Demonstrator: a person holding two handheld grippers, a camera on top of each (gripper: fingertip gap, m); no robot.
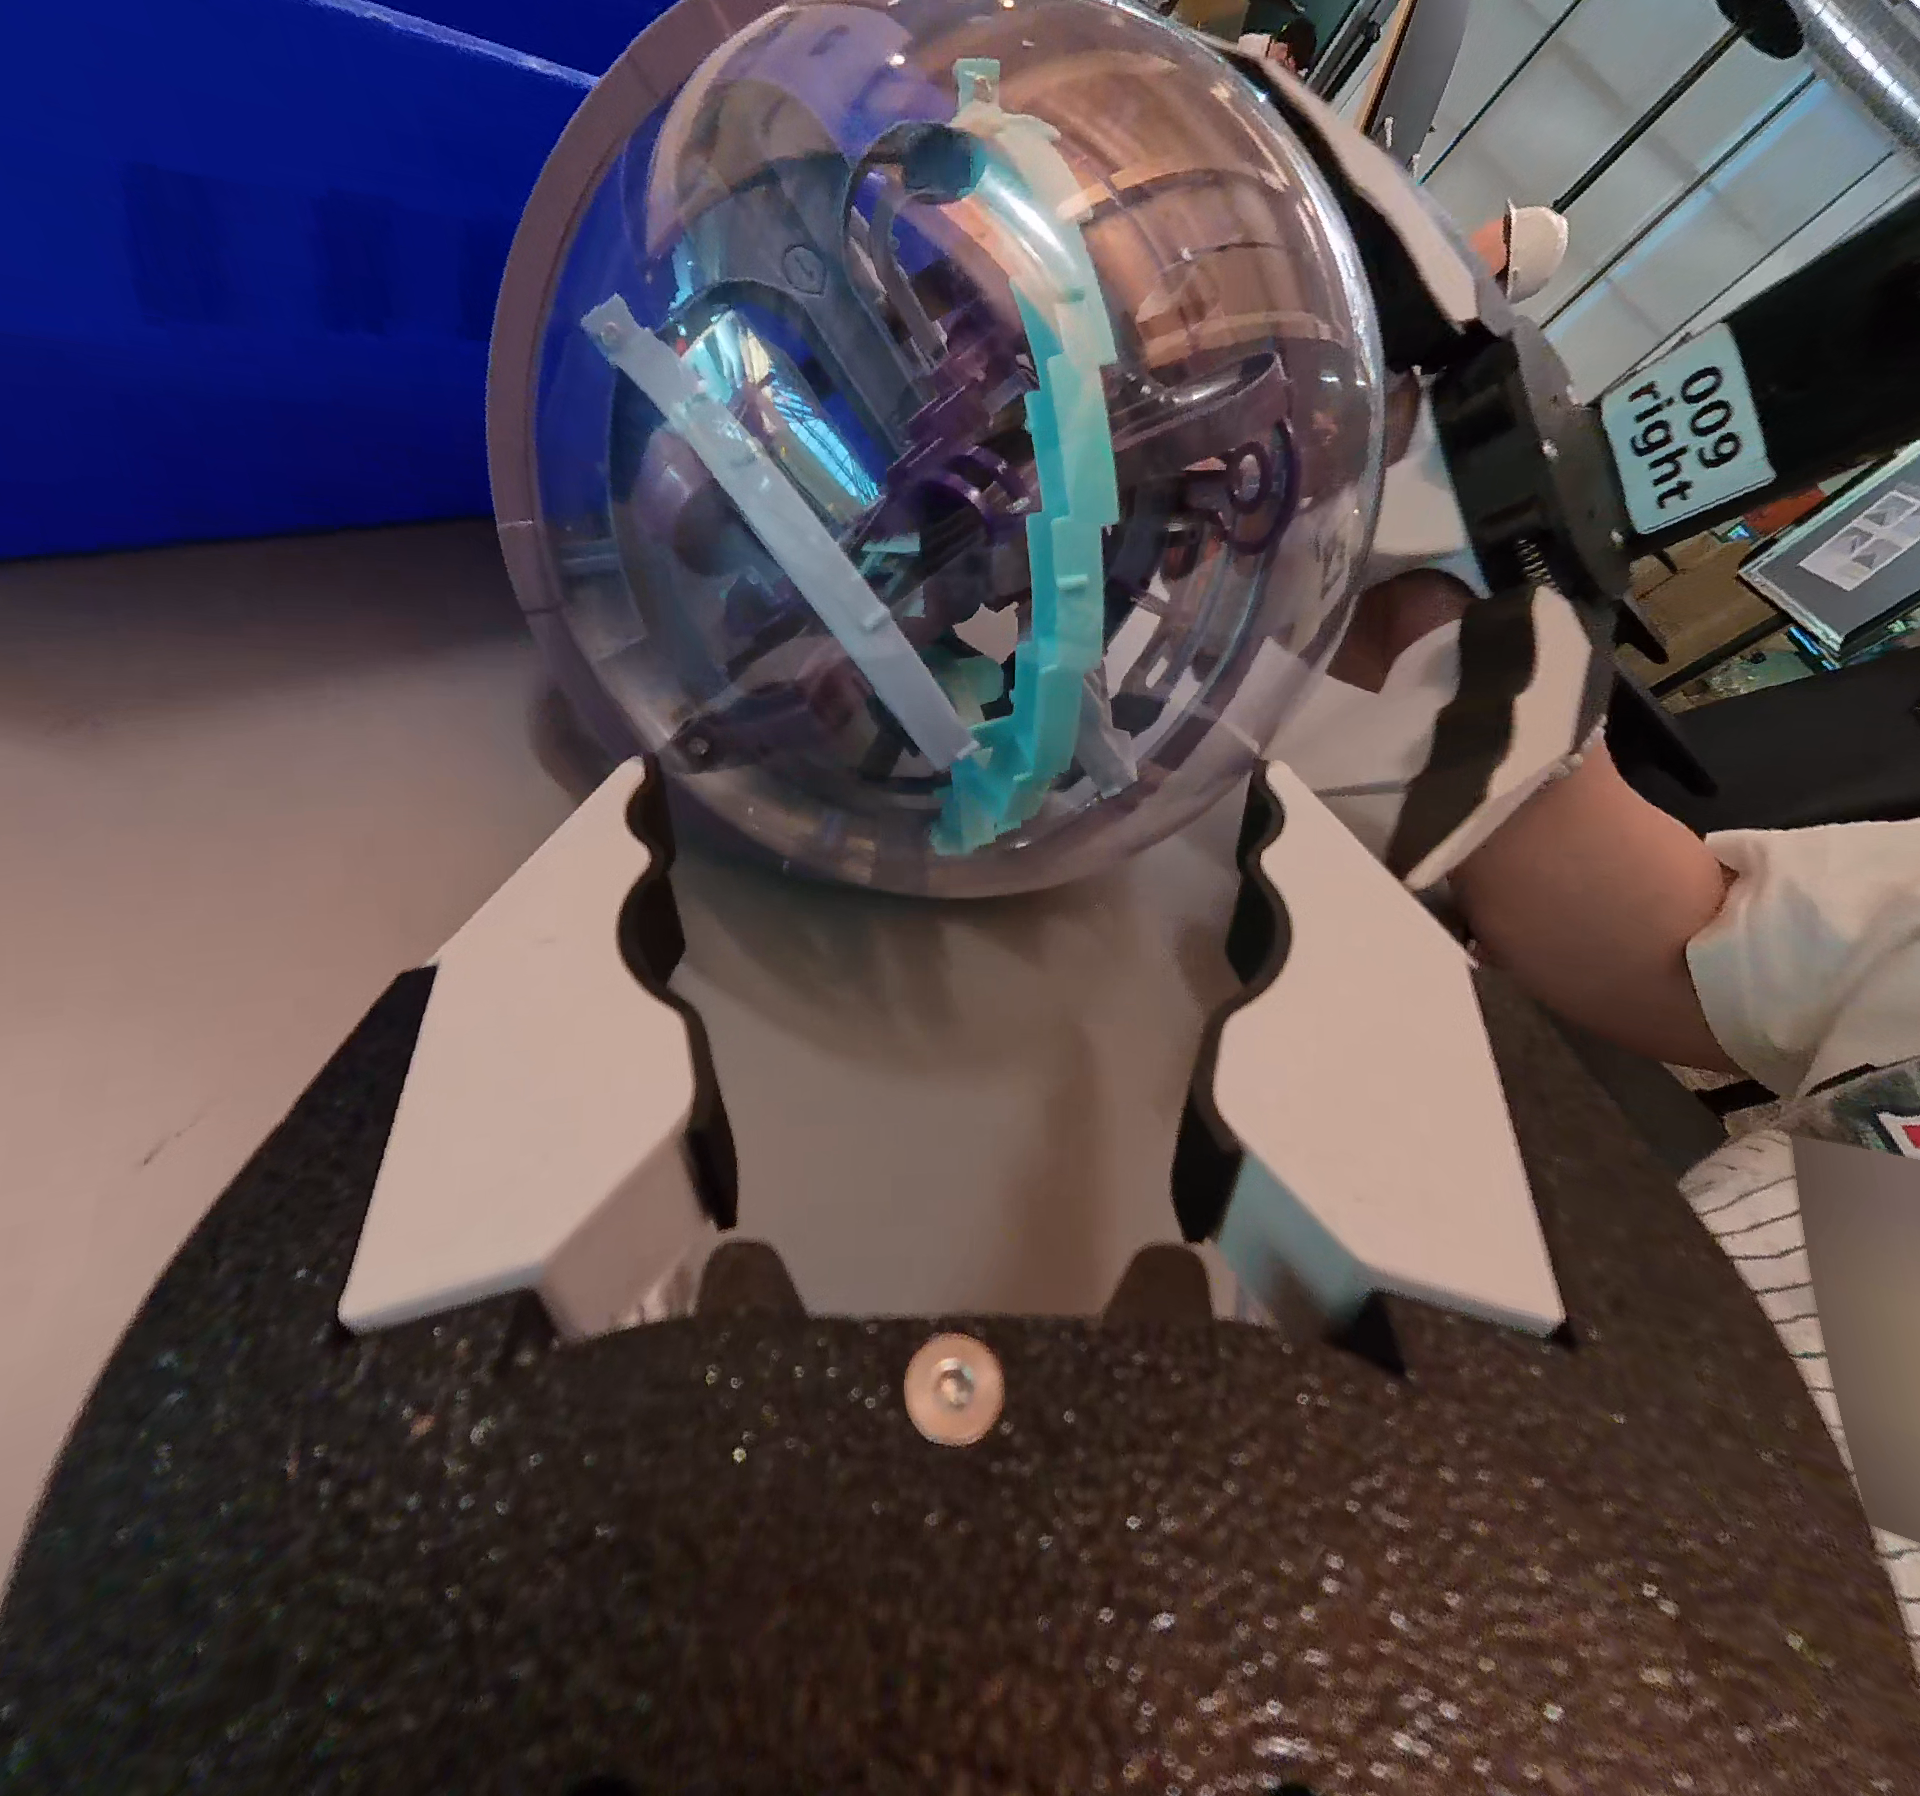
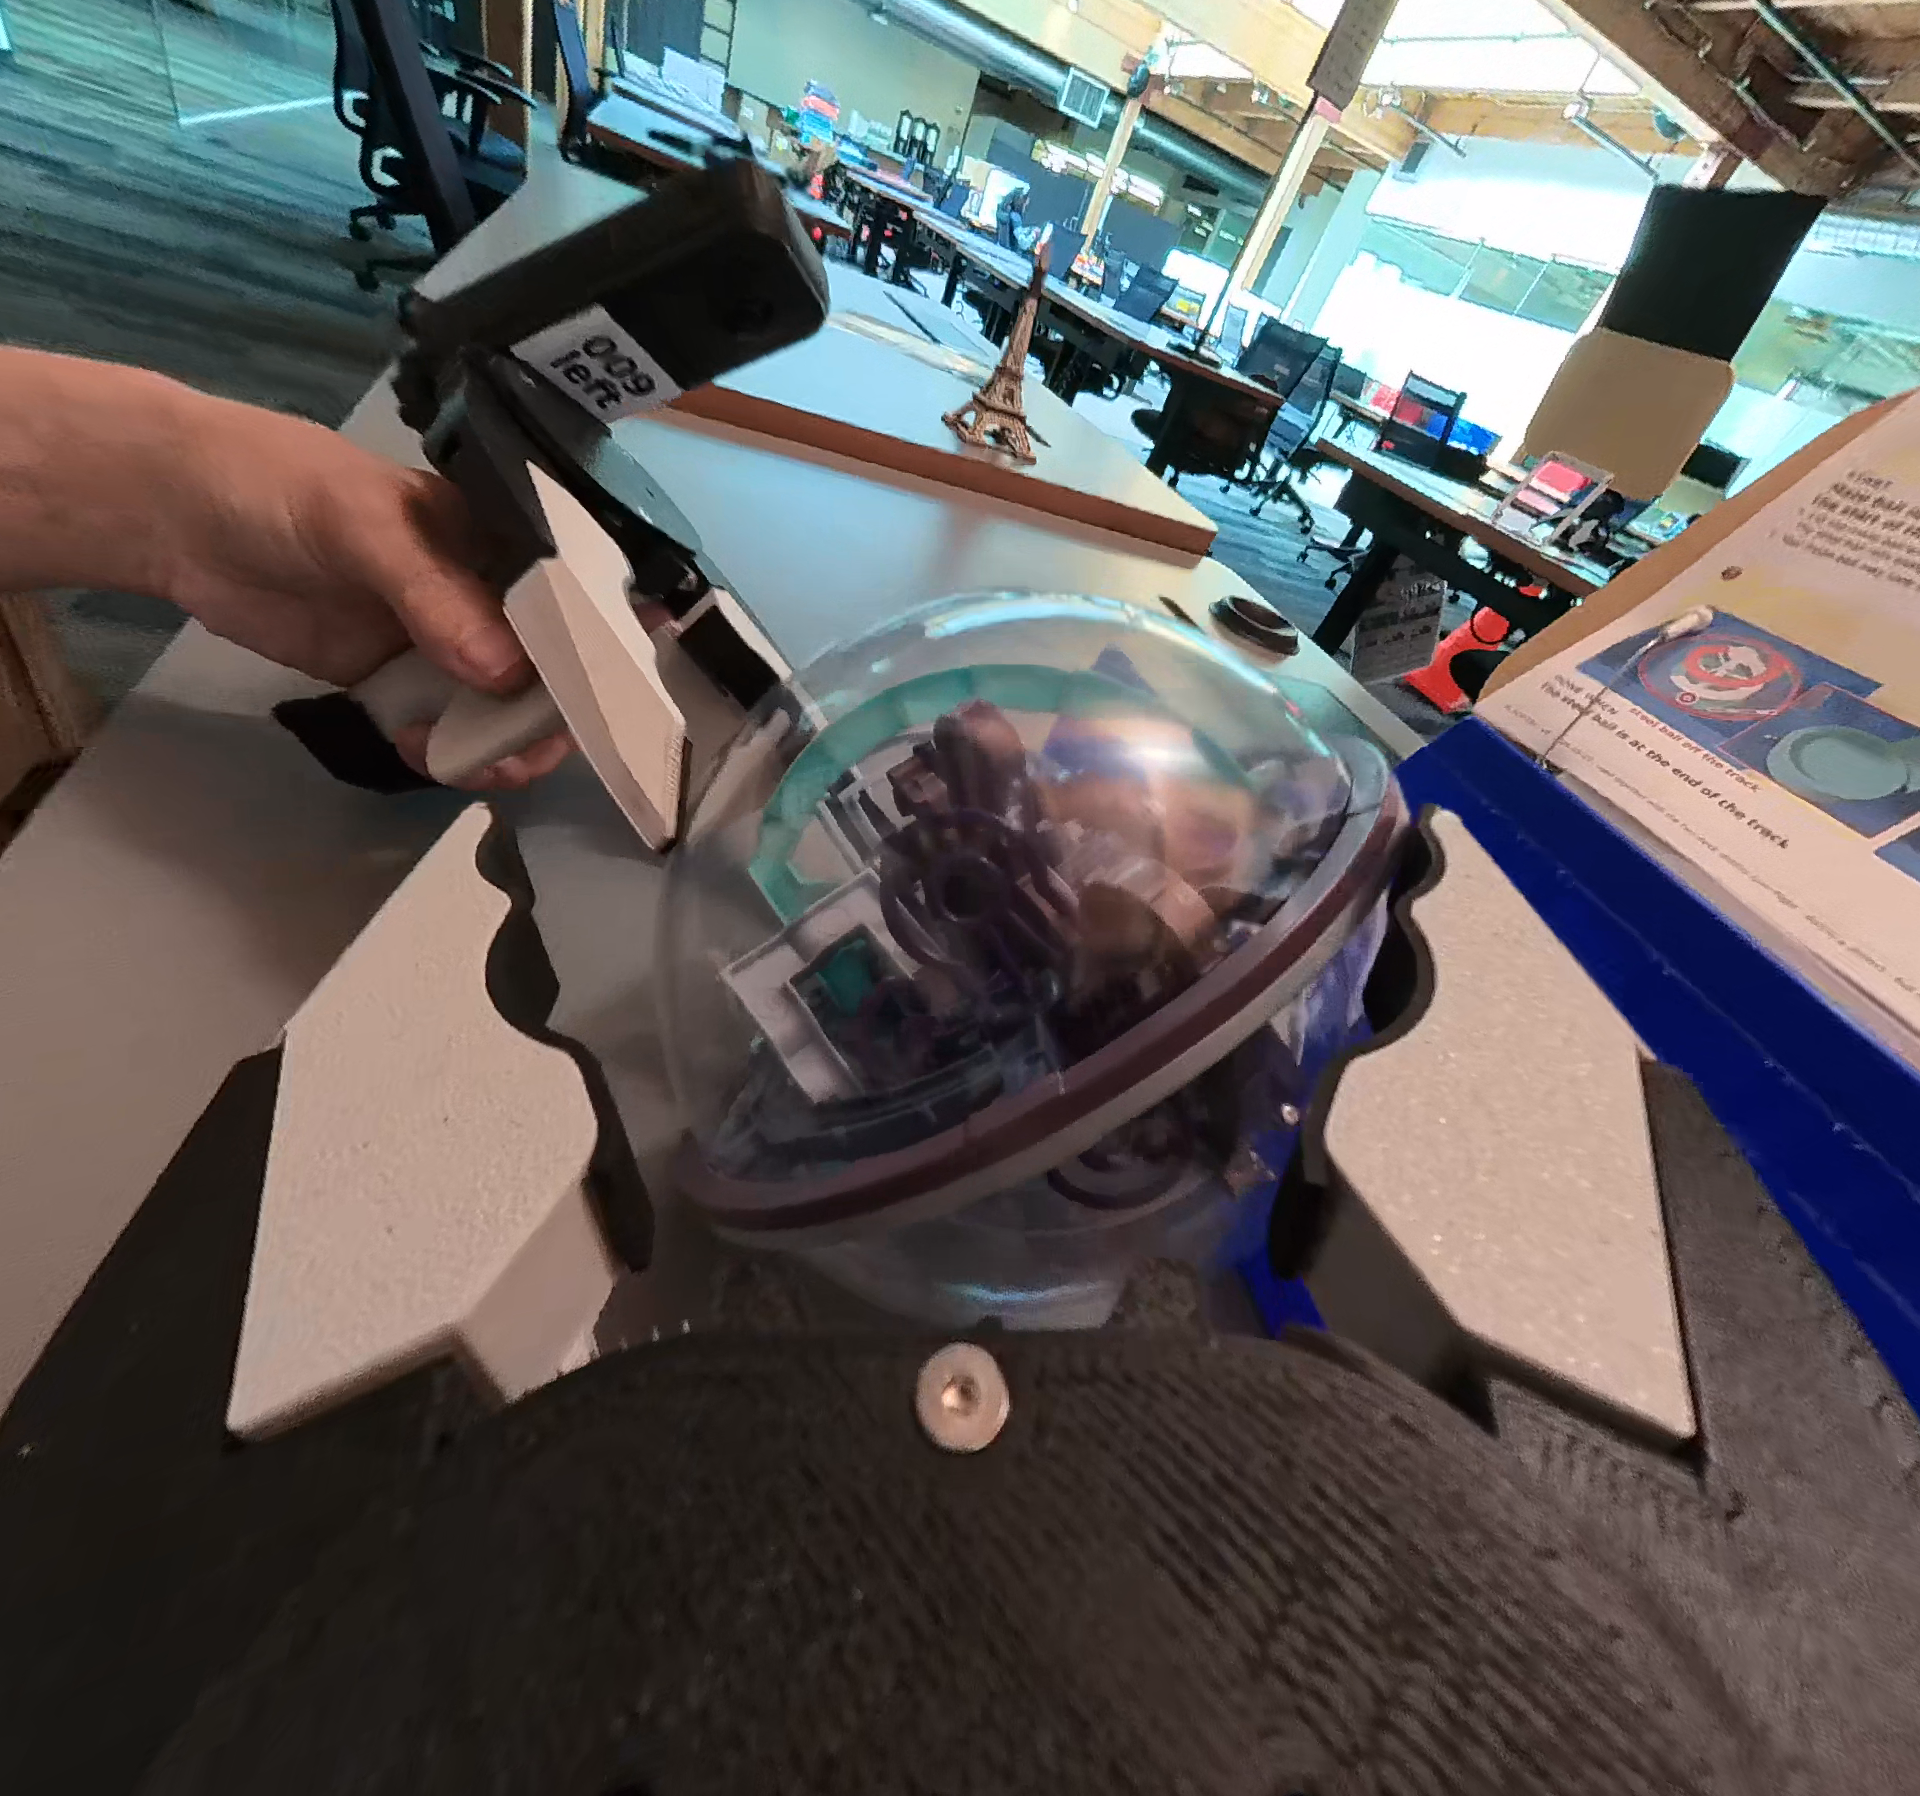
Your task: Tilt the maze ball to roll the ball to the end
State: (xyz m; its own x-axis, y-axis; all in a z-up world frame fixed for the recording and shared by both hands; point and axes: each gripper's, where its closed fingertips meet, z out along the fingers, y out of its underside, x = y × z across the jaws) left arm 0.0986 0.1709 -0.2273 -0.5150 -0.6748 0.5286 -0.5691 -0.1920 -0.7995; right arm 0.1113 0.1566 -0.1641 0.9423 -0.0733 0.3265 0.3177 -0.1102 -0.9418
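Observation:
The maze ball (image 1: 935, 458) is a clear sphere with a grey rim and teal, grey and purple tracks inside. A small dark ball (image 1: 940, 162) sits near the top of the teal track. My left gripper (image 1: 956, 790) pinches the lower cap of the dome with its fingertips (image 1: 649, 811). My right gripper (image 2: 966, 936) is spread wide and clasps the maze ball (image 2: 1039, 915) across its rim. The ball is tilted, just above the table. The right gripper (image 1: 1538, 458) shows behind the ball in the left wrist view. The left gripper (image 2: 717, 759) shows at the dome's left in the right wrist view.
A blue bin (image 1: 260, 240) stands right beside the ball and also shows in the right wrist view (image 2: 1662, 967), with a printed sheet (image 2: 1766, 707) leaning on it. A small tower model (image 2: 1003, 385) stands on a board farther back. A hand (image 2: 312, 551) holds the left gripper. The grey table (image 1: 208, 863) lies below.

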